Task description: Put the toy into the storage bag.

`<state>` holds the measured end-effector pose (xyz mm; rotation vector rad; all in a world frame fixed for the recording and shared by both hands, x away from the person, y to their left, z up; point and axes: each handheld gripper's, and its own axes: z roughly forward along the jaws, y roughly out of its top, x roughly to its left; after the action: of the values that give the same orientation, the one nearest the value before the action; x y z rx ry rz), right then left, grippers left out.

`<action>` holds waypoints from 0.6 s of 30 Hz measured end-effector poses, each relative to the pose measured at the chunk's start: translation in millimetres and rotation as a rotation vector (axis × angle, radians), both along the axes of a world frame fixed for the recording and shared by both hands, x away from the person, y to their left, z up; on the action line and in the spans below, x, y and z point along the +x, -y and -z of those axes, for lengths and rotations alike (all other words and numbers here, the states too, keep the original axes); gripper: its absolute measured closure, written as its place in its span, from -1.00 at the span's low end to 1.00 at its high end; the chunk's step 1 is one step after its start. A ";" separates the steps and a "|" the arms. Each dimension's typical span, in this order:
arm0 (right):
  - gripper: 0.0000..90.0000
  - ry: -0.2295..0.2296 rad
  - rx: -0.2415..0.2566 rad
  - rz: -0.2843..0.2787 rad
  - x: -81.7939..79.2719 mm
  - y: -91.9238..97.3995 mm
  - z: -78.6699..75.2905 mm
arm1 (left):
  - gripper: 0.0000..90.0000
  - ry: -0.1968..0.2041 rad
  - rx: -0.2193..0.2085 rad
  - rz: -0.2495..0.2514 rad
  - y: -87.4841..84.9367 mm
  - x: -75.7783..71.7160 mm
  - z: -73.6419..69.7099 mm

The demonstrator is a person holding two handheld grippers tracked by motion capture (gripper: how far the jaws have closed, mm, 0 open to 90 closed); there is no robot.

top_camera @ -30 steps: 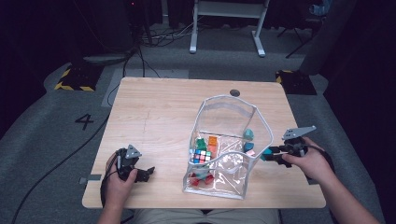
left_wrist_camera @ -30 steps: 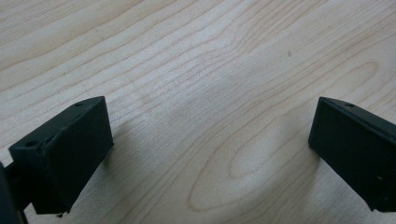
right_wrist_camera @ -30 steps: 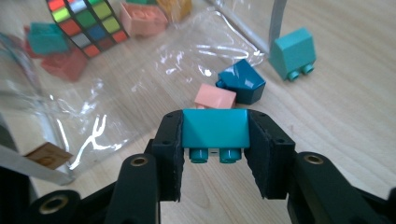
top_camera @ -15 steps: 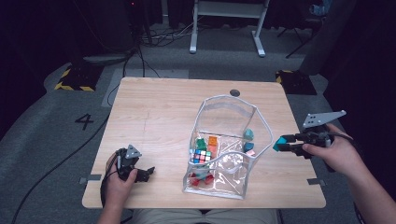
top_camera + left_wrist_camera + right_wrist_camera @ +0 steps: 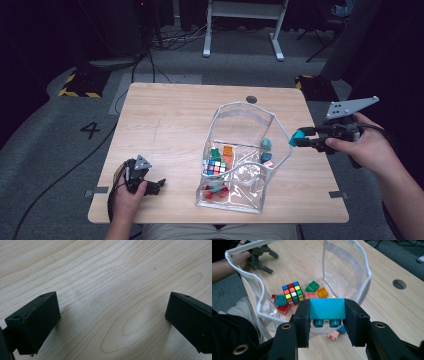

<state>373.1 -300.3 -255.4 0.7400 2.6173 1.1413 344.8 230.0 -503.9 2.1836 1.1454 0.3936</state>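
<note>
A bag (image 5: 243, 165) is standing open on the worktop (image 5: 170, 125), right of centre. A puzzle cube (image 5: 215, 167) and several bricks (image 5: 227, 151) are lying inside it. The right hand-held gripper (image 5: 299, 138) is hanging just right of the bag's rim, clamping a brick (image 5: 326, 308). The left hand-held gripper (image 5: 156, 185) is sitting near the worktop's front left corner, well apart from the bag.

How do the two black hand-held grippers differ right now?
The right gripper is raised beside the clear plastic pouch, while the left gripper sits low over the wooden table. The right gripper's fingers clamp a teal toy brick; the left gripper's fingers stand wide apart with only bare wood between them. Both are black, two-fingered, and held in a hand.
</note>
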 end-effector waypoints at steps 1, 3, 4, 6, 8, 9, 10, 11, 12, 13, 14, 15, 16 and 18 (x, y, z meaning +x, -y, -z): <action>0.32 0.003 -0.003 -0.012 2.0 -5.0 -1.2 | -1.00 0.001 0.001 0.000 -0.1 0.0 -0.1; 0.32 0.004 -0.010 -0.032 5.4 -15.7 -2.4 | -1.00 -0.001 0.001 -0.001 0.0 -0.1 -0.1; 0.32 0.004 -0.012 -0.044 7.2 -20.9 -2.7 | -1.00 -0.001 -0.001 0.001 0.0 0.0 0.1; 0.32 0.010 -0.018 -0.074 11.5 -33.5 -3.3 | -1.00 0.000 0.000 0.000 0.0 0.0 0.0; 0.32 0.012 -0.020 -0.086 13.4 -41.2 -3.6 | -1.00 0.001 0.001 0.000 -0.1 0.0 -0.1; 0.32 0.018 -0.022 -0.100 14.8 -46.1 -3.6 | -1.00 -0.002 0.000 0.000 0.0 0.0 0.0; 0.32 0.016 -0.021 -0.114 15.6 -51.5 -3.4 | -1.00 0.000 0.000 0.001 0.0 0.0 0.0; 0.32 0.013 -0.023 -0.126 16.4 -56.7 -2.9 | -1.00 0.001 0.001 0.001 -0.1 0.0 -0.1; 0.32 0.018 -0.025 -0.139 17.5 -62.4 -2.1 | -1.00 0.001 0.001 0.001 -0.1 0.0 -0.1; 0.32 0.022 -0.030 -0.157 18.9 -67.5 -1.1 | -1.00 0.000 0.002 -0.001 -0.1 -0.1 -0.1; 0.32 0.019 -0.034 -0.169 20.2 -74.5 0.4 | -1.00 0.000 0.000 0.001 0.0 0.0 0.0; 0.32 0.022 -0.039 -0.182 21.5 -78.4 1.3 | -1.00 -0.001 0.001 0.000 -0.1 0.0 -0.1; 0.32 0.018 -0.040 -0.192 22.3 -84.0 2.2 | -1.00 -0.001 -0.001 0.001 0.0 0.0 0.1; 0.32 0.016 -0.042 -0.216 24.8 -94.6 4.5 | -1.00 -0.001 -0.001 0.001 0.0 0.0 0.1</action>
<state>397.9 -205.7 -259.9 0.4458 2.7506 1.1355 344.9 230.0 -504.0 2.1837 1.1448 0.3919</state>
